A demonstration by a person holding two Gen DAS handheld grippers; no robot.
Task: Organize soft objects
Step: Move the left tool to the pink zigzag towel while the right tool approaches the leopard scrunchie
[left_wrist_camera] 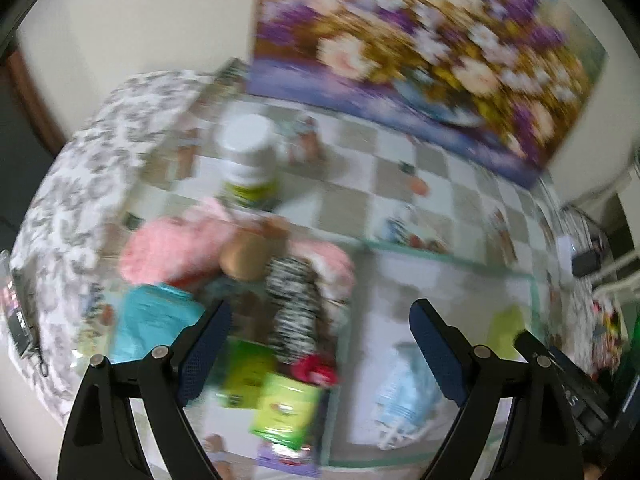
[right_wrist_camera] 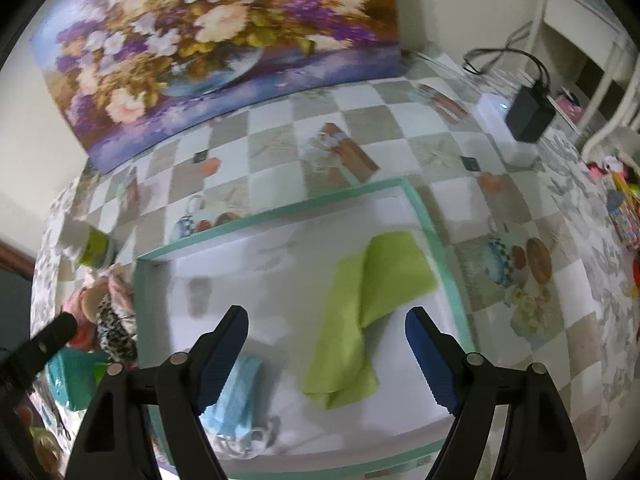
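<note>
Folded lime-green cloth (right_wrist_camera: 362,312) on white teal-edged mat (right_wrist_camera: 280,240), light-blue cloth (right_wrist_camera: 236,396) near front edge, right gripper (right_wrist_camera: 326,354) and left gripper (left_wrist_camera: 320,344) fingers spread, empty, checkered tabletop (right_wrist_camera: 360,120) around.

Checkered table (right_wrist_camera: 280,136) bears white mat (right_wrist_camera: 248,264), jar (left_wrist_camera: 250,160), painting (right_wrist_camera: 200,40).

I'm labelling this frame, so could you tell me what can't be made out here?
- Left wrist view: green packets too motion-blurred to read.
- Left wrist view: pink plush partly hidden behind the zebra-print item.
- Right wrist view: light blue cloth partly covered by the right gripper.
</note>
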